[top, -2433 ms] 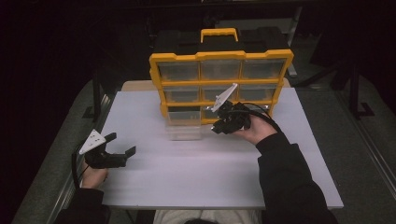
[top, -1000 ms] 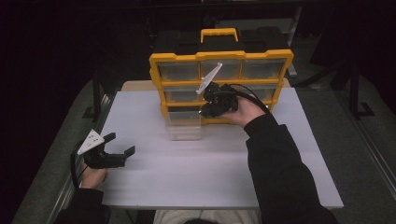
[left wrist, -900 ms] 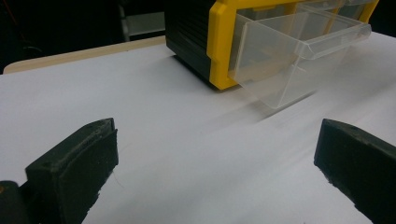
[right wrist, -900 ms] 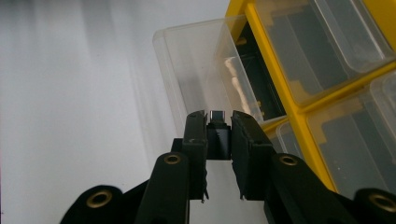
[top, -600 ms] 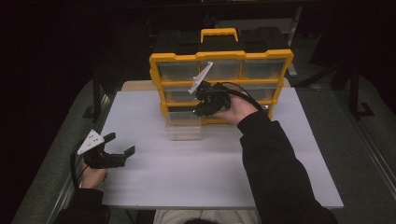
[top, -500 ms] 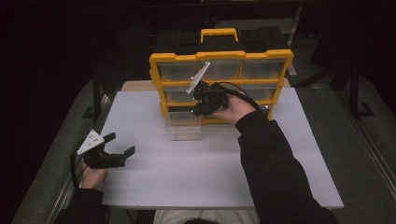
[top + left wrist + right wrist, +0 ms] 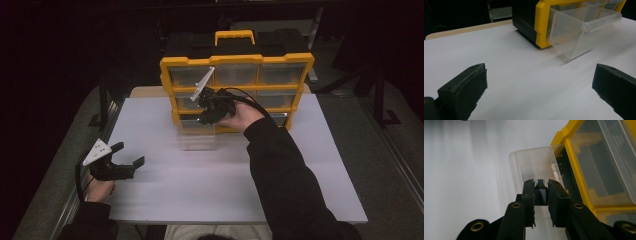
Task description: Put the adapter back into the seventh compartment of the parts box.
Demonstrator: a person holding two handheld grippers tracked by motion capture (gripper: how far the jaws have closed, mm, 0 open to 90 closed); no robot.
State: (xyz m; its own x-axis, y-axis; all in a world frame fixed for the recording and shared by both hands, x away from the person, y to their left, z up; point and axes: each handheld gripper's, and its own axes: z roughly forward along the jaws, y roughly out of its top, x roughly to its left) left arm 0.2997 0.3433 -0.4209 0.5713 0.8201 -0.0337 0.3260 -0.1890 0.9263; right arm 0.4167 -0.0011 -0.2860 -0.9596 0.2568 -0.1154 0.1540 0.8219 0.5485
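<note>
Between the jaws of the right gripper (image 7: 541, 191) sits a small dark adapter (image 7: 540, 188) with a metal plug end, pinched from both sides and pointing away along the jaws. Just beyond that tip, in the right gripper view, lies the open mouth of a clear drawer (image 7: 534, 166), pulled out of the bottom row of a yellow organiser (image 7: 569, 157); the adapter's long axis aims nearly straight into it, so the drop looks to call for only a short push forward and down before the jaws let go. From the high view the right gripper (image 7: 212, 107) hovers above and just behind the drawer (image 7: 196, 135), against the organiser's (image 7: 235, 59) front, with the drawer projecting toward the person over the white counter (image 7: 225, 185).

The left gripper (image 7: 116, 167) rests low at the counter's near-left edge, jaws spread wide and empty, well apart from the drawer. In its own view the drawer (image 7: 584, 27) lies ahead and to the right. The right hand is clearly the nearer one and carries the load.
</note>
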